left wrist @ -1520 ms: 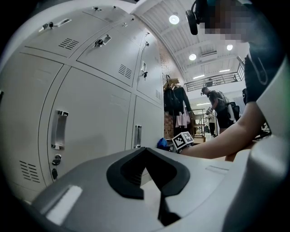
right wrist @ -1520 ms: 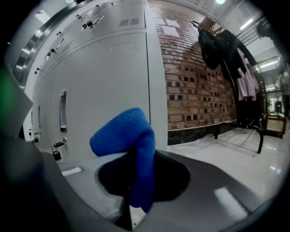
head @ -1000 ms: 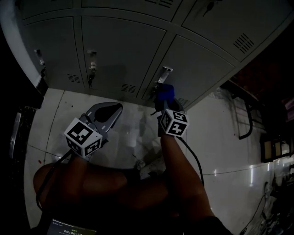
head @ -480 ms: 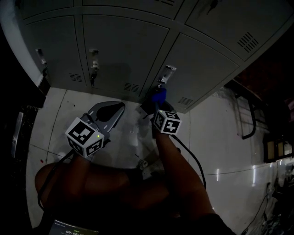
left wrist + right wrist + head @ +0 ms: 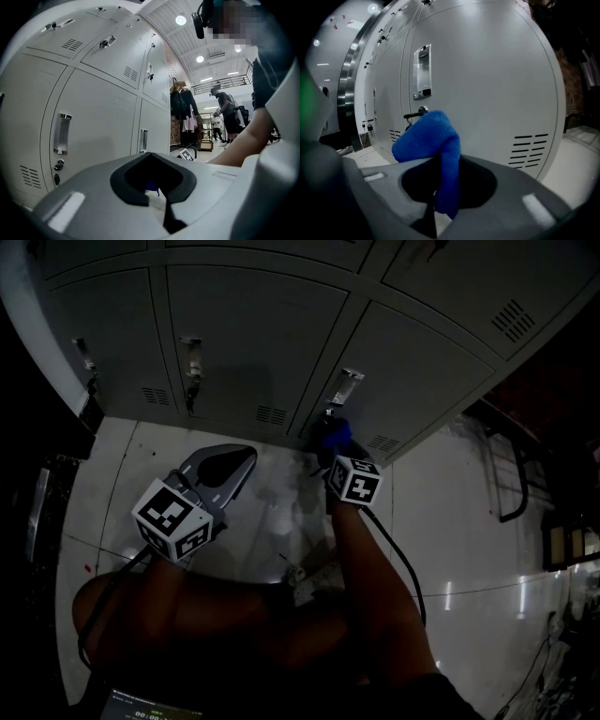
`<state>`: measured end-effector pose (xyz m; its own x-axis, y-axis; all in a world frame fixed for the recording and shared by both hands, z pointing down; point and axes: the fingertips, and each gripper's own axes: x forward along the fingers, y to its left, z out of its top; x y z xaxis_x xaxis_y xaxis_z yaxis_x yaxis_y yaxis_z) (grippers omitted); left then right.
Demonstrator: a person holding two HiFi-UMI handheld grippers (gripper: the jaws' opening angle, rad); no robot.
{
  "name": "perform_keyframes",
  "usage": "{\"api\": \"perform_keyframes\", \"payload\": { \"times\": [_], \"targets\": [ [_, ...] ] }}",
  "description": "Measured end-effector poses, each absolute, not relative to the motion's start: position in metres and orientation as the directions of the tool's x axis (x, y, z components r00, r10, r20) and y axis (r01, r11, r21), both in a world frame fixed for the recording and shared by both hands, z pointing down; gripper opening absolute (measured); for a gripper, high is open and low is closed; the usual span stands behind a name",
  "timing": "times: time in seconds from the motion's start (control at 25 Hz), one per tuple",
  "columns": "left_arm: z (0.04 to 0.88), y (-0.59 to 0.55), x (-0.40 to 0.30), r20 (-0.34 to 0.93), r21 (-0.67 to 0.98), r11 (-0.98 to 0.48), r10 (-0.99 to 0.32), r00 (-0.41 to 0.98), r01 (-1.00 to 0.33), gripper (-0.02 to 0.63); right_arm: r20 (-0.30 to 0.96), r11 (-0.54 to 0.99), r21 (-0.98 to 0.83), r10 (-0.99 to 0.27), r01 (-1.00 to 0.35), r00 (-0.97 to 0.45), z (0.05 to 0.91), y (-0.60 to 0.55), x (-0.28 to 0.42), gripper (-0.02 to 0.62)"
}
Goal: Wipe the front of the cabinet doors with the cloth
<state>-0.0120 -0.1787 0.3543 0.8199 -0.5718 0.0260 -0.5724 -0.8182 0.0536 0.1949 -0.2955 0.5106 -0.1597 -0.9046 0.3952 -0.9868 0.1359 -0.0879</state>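
We pinched the cloth in the right gripper, presenting it to the cabinet door for wiping, with the left gripper (jaws together, empty) held clear.

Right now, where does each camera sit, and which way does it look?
Head view: on the person's head, looking steeply down at the cabinet doors; left gripper, right gripper and both forearms show.
Left gripper view: on the left gripper, looking along its shut jaws past the doors; a forearm shows.
Right gripper view: on the right gripper, facing one door, jaws clamping the blue cloth.
Shared: head and right gripper views both show the cloth.
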Motion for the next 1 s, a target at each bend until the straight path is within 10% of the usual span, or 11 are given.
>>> {"api": "perform_keyframes", "payload": {
  "times": [1.0],
  "targets": [
    [0.354, -0.176, -0.010, 0.026, 0.050, -0.823, -0.565, 0.824, -0.566, 0.005, 0.393, -0.269, -0.084, -0.894, -0.960, 0.216, 0.510, -0.266, 0.345, 0.069]
  ]
}}
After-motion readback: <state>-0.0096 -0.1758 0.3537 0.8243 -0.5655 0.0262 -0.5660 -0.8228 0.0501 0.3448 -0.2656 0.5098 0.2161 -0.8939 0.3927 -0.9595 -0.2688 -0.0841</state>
